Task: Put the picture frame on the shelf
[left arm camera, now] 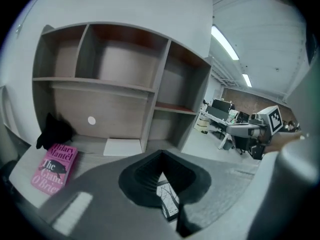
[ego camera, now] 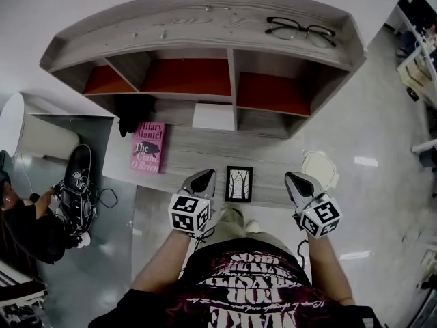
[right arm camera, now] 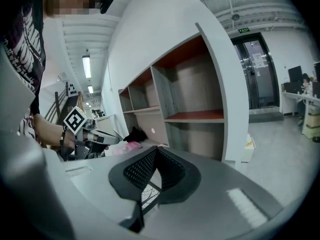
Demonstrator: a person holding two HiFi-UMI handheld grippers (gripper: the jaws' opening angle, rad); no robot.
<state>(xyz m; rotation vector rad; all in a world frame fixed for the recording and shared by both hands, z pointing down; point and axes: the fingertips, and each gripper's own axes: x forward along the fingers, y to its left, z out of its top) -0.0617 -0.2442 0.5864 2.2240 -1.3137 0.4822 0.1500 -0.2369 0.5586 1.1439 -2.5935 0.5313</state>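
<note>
A small black picture frame [ego camera: 239,184] with a tree drawing lies flat on the grey wooden desk [ego camera: 198,157], near its front edge. My left gripper [ego camera: 206,176] hovers just left of the frame and my right gripper [ego camera: 293,179] further off to its right. Both have their jaws together and hold nothing. In the left gripper view the frame [left arm camera: 168,198] shows through the gap behind the shut jaws. The right gripper view shows the frame [right arm camera: 147,194] the same way. The shelf unit [ego camera: 232,80] with red-lined compartments stands at the back of the desk.
On the desk's left lies a pink book [ego camera: 148,147], with a black cloth [ego camera: 135,120] behind it. In the lower middle compartment is a white sheet [ego camera: 213,117]. Black glasses [ego camera: 300,30] rest on the shelf's top. A person sits at the far left [ego camera: 27,224]. A white bin [ego camera: 322,167] stands to the right.
</note>
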